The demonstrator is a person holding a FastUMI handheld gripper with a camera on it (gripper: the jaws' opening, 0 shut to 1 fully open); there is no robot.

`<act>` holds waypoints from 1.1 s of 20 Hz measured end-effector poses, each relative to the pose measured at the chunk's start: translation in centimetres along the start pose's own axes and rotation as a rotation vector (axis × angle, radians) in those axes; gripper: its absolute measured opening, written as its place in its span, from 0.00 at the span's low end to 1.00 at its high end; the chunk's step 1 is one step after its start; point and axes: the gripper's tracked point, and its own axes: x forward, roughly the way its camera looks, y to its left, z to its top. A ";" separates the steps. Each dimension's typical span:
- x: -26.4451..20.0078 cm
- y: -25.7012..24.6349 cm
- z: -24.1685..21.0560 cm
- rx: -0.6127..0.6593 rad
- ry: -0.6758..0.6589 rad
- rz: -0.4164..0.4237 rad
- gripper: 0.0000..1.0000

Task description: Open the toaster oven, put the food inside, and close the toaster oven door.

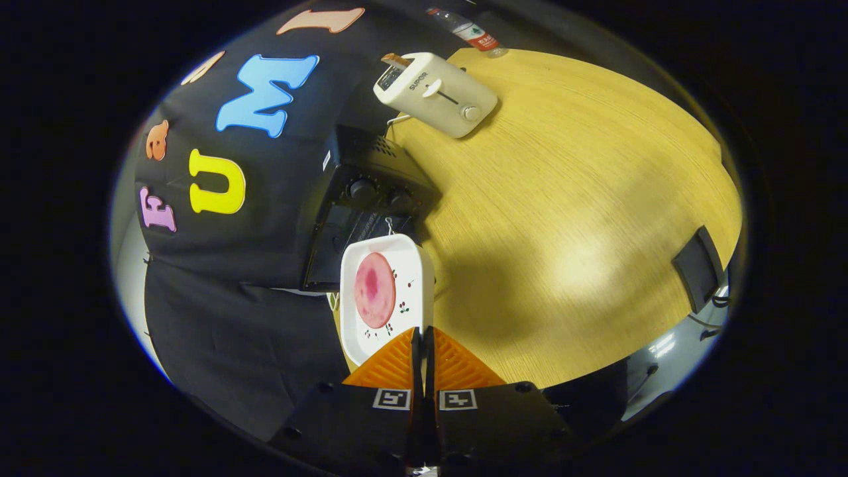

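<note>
My gripper (423,339) has its two orange fingers (391,364) pressed together on the near rim of a white square plate (411,278). The plate is lifted off the table and carries a round pink slice of food (374,290). Just beyond the plate stands the black toaster oven (377,179), its two knobs (362,190) facing me. A dark glass door panel (334,248) lies partly behind the plate. I cannot tell whether the door is open.
The round wooden table (563,199) stretches beyond and beside the oven. A white pop-up toaster (437,93) with bread in its slot stands farther back, and a plastic bottle (467,30) behind that. A black object (695,265) sits at the table's edge.
</note>
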 end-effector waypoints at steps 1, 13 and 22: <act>0.6 0.4 -0.3 -0.010 0.012 0.001 0.02; 11.1 5.1 -0.9 0.068 0.087 0.031 0.02; 16.9 7.4 2.2 0.139 -0.043 0.042 0.02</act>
